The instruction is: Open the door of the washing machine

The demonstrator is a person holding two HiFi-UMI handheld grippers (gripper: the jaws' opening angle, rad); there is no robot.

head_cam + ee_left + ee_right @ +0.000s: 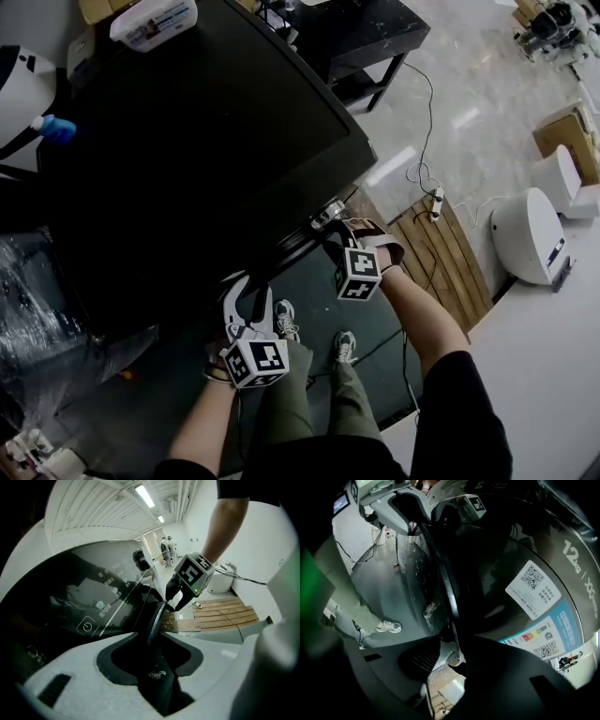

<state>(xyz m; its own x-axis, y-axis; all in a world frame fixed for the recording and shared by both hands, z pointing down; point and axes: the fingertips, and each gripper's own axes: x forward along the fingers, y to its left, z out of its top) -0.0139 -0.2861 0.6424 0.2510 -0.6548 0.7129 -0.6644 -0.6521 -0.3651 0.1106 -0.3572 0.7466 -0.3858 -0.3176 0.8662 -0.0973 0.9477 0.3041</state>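
Observation:
From above, the black washing machine [187, 141] fills the head view, and its round door's rim [291, 248] curves along the front edge. My left gripper [251, 289] is white and closed over the rim's lower left part; the dark rim [157, 616] runs between its pads [140, 667]. My right gripper [336, 230] grips the same rim further right, near a chrome fitting. In the right gripper view the rim [445, 588] passes between the dark jaws of the right gripper [452, 653], with the door glass [408, 573] to the left. Each gripper sees the other: right gripper [177, 599], left gripper [401, 508].
A white box [155, 23] lies on the machine's top, with a blue-capped white thing [54, 127] left of it. A power strip with cable [436, 202], wooden floor panels [445, 258] and a white device [530, 234] lie to the right. Plastic wrap [28, 309] is at the left. The person's shoes [286, 321] stand below.

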